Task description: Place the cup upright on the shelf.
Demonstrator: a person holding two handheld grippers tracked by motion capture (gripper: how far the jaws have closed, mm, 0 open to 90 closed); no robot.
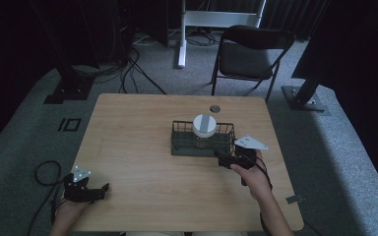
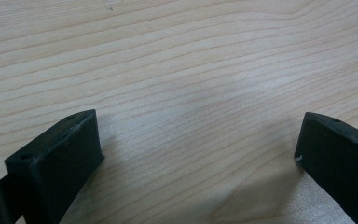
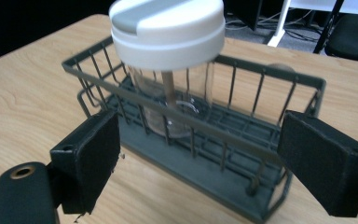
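A dark wire basket [image 1: 177, 140] [image 3: 279, 79] stands right of the table's middle. Inside it a clear jar [image 3: 186, 100] with a white and grey lid [image 1: 204, 125] [image 3: 168, 28] stands upright. My right gripper [image 1: 225, 161] [image 3: 198, 163] is open just in front of the basket's near wall, with nothing between its jaws. My left gripper [image 1: 101, 191] [image 2: 198, 149] rests open at the table's front left corner, over bare wood.
The wooden table [image 1: 142, 162] has a small round grommet [image 1: 215, 108] near its far edge. A black folding chair [image 1: 248, 51] stands behind the table. Cables [image 1: 47, 172] lie on the grey floor at the left.
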